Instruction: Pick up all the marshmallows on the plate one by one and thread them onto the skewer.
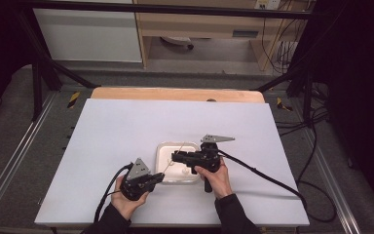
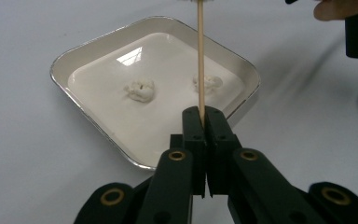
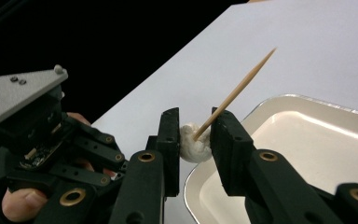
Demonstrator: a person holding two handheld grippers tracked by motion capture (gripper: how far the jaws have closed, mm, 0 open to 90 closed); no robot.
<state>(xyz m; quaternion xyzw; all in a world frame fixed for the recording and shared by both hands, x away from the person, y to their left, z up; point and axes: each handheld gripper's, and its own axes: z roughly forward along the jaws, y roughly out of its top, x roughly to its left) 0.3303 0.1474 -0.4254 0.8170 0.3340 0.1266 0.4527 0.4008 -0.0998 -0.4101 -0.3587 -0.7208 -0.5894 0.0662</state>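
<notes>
A thin wooden skewer [image 2: 199,60] rises from my left gripper [image 2: 204,114], whose jaws are shut on its lower end. In the high view the left gripper [image 1: 161,176] sits at the tray's near left corner. My right gripper [image 3: 195,126] is shut on a soft white lump [image 3: 193,142], and the skewer [image 3: 237,93] passes through that lump with its pointed tip sticking out beyond. Seen from above, the right gripper [image 1: 174,157] hovers over the white tray [image 1: 161,148]. Two more white lumps [image 2: 140,89] [image 2: 208,84] lie in the tray [image 2: 74,60].
The tray rests mid-table on a white sheet [image 1: 126,126]. A wooden table edge [image 1: 175,94] shows at the far side. Black cables [image 1: 268,178] trail from the grippers across the right of the sheet. Dark frame posts [image 1: 36,83] stand at the back left.
</notes>
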